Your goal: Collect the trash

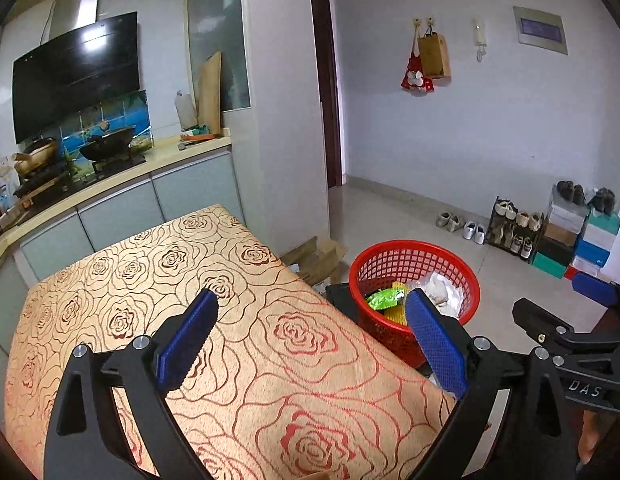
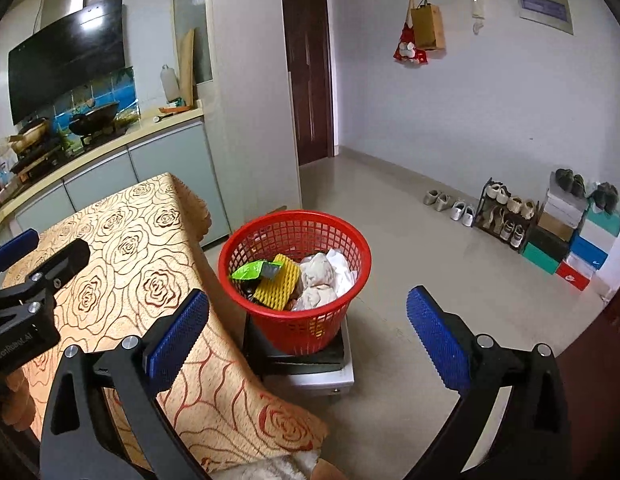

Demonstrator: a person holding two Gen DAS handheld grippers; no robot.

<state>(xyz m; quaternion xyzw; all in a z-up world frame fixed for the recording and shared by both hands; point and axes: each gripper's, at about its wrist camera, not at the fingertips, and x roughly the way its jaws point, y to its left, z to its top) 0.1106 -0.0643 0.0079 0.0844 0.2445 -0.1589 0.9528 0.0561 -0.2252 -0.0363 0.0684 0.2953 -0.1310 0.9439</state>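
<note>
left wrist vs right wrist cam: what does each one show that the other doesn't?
Only left wrist: cardboard boxes on the floor between the table and the basket, and the right gripper at the right edge.

Only right wrist: the grey stand under the basket, the whole pile of trash with the crumpled tissue, and the left gripper at the left edge.

Both: rose tablecloth, red basket, green wrapper, yellow foam net, shoe rack, stove counter. Both jaws open, empty.

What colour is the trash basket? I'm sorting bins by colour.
Red, an openwork plastic basket; it shows best in the right wrist view.
</note>
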